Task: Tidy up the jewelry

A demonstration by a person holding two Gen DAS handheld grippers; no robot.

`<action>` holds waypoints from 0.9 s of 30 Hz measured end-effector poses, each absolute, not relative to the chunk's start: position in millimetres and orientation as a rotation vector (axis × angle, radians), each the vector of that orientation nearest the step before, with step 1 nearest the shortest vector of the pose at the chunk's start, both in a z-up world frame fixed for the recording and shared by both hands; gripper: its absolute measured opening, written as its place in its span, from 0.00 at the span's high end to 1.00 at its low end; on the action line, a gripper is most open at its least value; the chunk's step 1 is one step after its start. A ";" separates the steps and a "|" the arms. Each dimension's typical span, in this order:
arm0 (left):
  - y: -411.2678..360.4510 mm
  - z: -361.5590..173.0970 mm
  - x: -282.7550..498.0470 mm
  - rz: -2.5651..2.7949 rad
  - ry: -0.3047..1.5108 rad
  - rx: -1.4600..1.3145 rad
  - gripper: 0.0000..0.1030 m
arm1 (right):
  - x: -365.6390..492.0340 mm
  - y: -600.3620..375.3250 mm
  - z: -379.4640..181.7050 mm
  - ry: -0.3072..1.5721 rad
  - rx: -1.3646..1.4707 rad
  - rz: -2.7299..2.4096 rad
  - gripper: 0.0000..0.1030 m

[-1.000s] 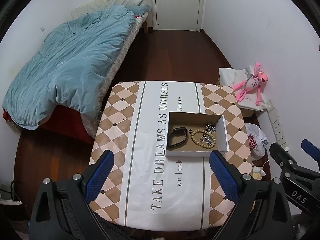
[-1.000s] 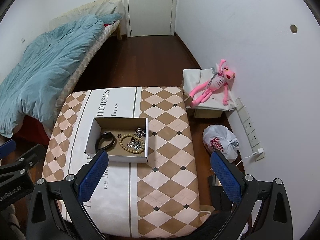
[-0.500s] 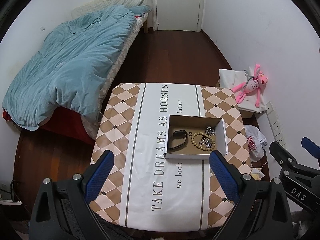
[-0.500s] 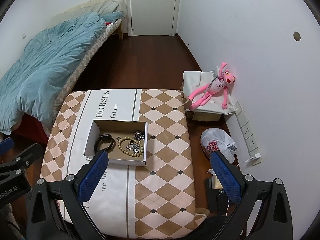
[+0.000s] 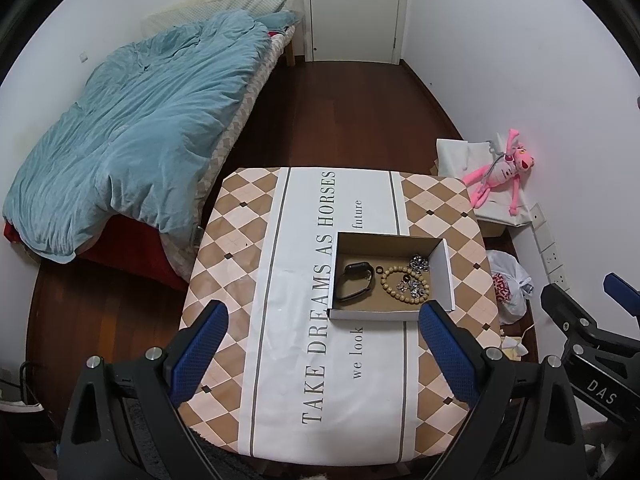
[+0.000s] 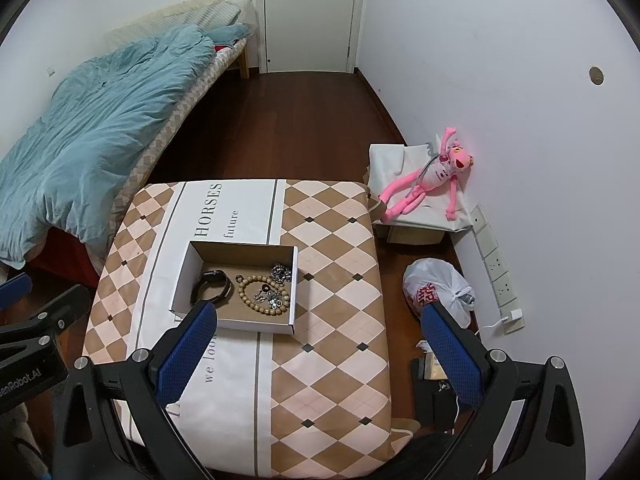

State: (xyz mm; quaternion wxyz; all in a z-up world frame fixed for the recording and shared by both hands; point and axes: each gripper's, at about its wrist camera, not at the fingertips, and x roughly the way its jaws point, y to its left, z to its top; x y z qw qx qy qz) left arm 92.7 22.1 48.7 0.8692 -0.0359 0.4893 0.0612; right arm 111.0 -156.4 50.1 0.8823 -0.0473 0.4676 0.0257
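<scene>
Cardboard box (image 5: 390, 280) sits on the desk (image 5: 304, 320), right of centre on the patterned cloth. Inside, from left to right: a black watch (image 5: 355, 281), a small dark ring (image 5: 379, 270), a bead bracelet (image 5: 404, 284) and metal chain pieces (image 5: 419, 262). All jewelry appears to lie within the box; nothing lies loose on the cloth.

Left tool (image 5: 320, 354): jaws spread wide, holding nothing, raised above the near half of the desk. Right tool (image 6: 320, 354): jaws likewise wide apart and empty, raised over the near right part of the desk.

Change over the last second: in both views the desk and box have shrunk slightly and more floor shows, so both tools have drawn back and up. Box contents have not shifted.

Judgement: with both tools empty and retreating and every piece contained, the task is probably complete or at rest.
</scene>
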 end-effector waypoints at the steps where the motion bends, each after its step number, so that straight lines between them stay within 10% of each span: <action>1: 21.7 48.8 92.7 0.130 1.025 -0.075 0.06 | 111.0 -156.5 50.2 0.975 -0.098 0.055 0.00; 27: 25.2 40.4 90.1 0.121 1.035 -0.083 0.06 | 108.7 -157.5 47.4 0.980 -0.100 0.057 0.00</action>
